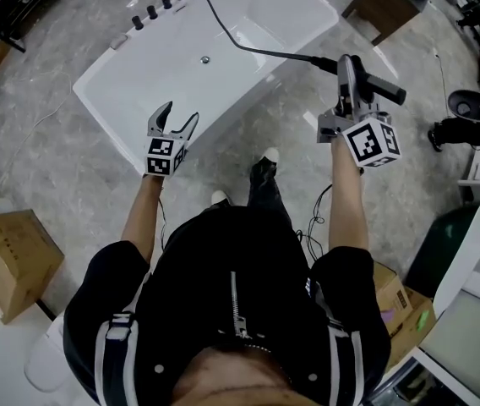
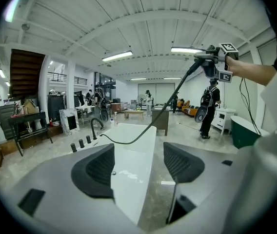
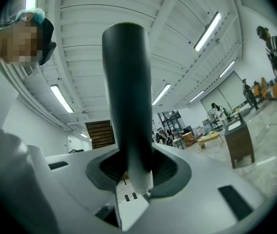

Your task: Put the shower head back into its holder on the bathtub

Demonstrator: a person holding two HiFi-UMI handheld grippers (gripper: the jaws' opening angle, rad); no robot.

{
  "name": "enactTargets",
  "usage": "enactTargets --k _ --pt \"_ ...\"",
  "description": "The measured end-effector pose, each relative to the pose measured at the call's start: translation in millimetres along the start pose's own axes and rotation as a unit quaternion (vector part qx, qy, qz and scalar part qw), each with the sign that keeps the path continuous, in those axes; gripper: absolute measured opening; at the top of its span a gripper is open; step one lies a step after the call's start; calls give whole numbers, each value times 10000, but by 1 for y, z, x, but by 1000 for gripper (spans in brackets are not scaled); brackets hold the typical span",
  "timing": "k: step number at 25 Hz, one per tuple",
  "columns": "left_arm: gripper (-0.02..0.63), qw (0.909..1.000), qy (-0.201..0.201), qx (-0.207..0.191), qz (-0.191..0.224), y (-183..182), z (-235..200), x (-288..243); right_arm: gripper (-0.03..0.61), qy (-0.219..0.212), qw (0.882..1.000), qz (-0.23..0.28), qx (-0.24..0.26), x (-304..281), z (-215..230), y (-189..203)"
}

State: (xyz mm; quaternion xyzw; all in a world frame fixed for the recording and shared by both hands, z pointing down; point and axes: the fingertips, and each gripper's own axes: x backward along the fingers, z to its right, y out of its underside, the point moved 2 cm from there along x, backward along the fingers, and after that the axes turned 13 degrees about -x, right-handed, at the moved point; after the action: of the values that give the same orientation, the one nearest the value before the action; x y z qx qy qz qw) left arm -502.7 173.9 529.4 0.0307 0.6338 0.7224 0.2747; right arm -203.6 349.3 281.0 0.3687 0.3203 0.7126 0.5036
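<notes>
- The right gripper (image 1: 351, 79), at the right of the head view, is clamped on the black, rod-shaped shower head (image 1: 367, 79). In the right gripper view the dark handle (image 3: 128, 96) stands up between the ribbed pads, which hold wide around its thick body.
- It is lifted clear of the white rectangular bathtub (image 1: 164, 66), probably so the wand can be swung over the rim without dragging.
- The thin black hose (image 1: 248, 51) runs in a loose curve from the wand across the tub to the fittings at the far end, so there looks to be slack for the move.
- The row of black taps and fittings (image 1: 151, 13) sits in the upper left of the head view. The holder is presumably among them, but I cannot tell which piece it is.
- The left gripper (image 1: 177, 117) has its jaws apart with nothing between them. It hovers at the tub's near edge, likely ready to guide the hose.
- The shower head is well apart from the fittings, so the return is not yet done.
</notes>
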Motion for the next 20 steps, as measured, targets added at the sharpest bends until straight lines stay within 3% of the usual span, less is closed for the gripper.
enactTargets --k 9,20 --pt "333 9998 25 -16 -211 2 -4 -42 127 -330 9990 214 -228 -29 23 -13" --pt "333 9983 179 -224 -499 -32 16 -165 127 -670 9957 336 -538 -84 107 -79"
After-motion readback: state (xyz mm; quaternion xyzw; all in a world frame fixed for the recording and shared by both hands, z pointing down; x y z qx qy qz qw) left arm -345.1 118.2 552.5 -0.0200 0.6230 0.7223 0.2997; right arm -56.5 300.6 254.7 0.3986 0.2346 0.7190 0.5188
